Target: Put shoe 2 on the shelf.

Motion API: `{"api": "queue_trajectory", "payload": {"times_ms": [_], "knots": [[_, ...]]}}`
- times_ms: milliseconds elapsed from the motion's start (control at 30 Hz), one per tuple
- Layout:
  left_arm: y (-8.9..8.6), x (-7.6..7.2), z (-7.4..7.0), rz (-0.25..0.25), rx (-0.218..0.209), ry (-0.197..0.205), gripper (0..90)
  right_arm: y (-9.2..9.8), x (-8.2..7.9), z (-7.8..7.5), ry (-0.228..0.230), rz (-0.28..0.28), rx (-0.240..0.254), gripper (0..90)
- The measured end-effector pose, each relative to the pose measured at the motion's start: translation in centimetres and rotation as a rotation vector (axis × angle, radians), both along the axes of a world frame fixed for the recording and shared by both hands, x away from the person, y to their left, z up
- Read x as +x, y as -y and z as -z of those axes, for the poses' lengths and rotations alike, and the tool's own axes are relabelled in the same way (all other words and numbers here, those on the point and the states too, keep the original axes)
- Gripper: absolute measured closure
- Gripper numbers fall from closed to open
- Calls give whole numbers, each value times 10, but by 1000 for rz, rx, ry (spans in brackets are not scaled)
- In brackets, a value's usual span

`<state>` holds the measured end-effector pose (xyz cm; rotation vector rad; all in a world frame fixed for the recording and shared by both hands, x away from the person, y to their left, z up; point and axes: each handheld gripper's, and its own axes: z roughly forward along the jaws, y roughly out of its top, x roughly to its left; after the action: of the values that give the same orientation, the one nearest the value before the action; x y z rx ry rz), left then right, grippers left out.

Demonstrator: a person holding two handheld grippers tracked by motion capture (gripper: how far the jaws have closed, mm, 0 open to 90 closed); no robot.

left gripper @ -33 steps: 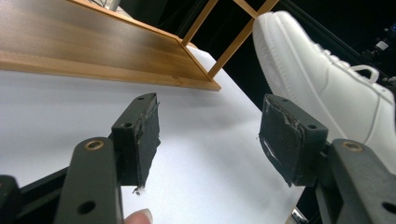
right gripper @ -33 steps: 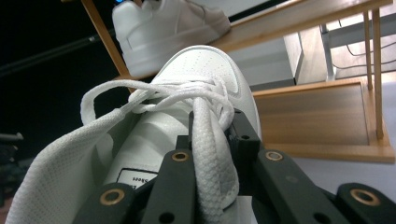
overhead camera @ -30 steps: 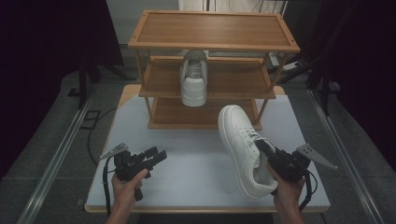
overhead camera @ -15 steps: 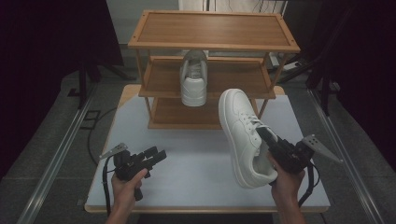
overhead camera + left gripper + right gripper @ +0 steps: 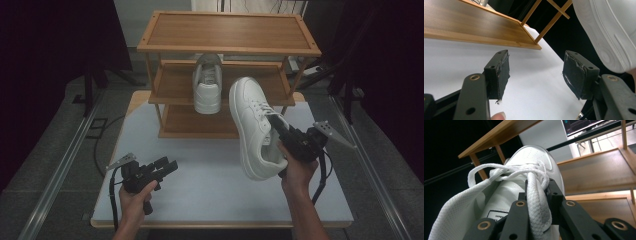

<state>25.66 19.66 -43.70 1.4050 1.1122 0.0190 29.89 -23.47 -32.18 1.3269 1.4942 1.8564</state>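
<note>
Leather sneaker (image 5: 252, 125), smooth white, mesh-lined, clamped in right hand-held gripper (image 5: 281, 131).

The middle shelf (image 5: 175, 87) of the wooden rack (image 5: 229, 33) is taken in its centre by a white shoe (image 5: 207, 85); bare board is left on either side of it. The right-hand part is fronted by the held shoe (image 5: 256, 127), gripped at its tongue by the right tool (image 5: 281, 134). The bottom shelf (image 5: 195, 122) is unoccupied. Open surface (image 5: 210, 175) is left between the left tool (image 5: 167, 165) and the held shoe.
</note>
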Motion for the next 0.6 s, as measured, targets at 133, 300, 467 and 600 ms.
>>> {"api": "queue_trajectory", "payload": {"times_ms": [133, 300, 467, 600], "knots": [[0, 0, 0, -2, -1, -2, 377, -5, 12, -11, -1, 29, -3, 822], [1, 0, 1, 5, 1, -6, 377, -10, 27, -23, -13, 59, -22, 821], [0, 0, 0, 1, -1, -2, 379, -15, 38, -30, -16, 75, -29, 820], [1, 1, 2, 5, -5, -9, 380, -20, 46, -34, -29, 84, -14, 820]]}}
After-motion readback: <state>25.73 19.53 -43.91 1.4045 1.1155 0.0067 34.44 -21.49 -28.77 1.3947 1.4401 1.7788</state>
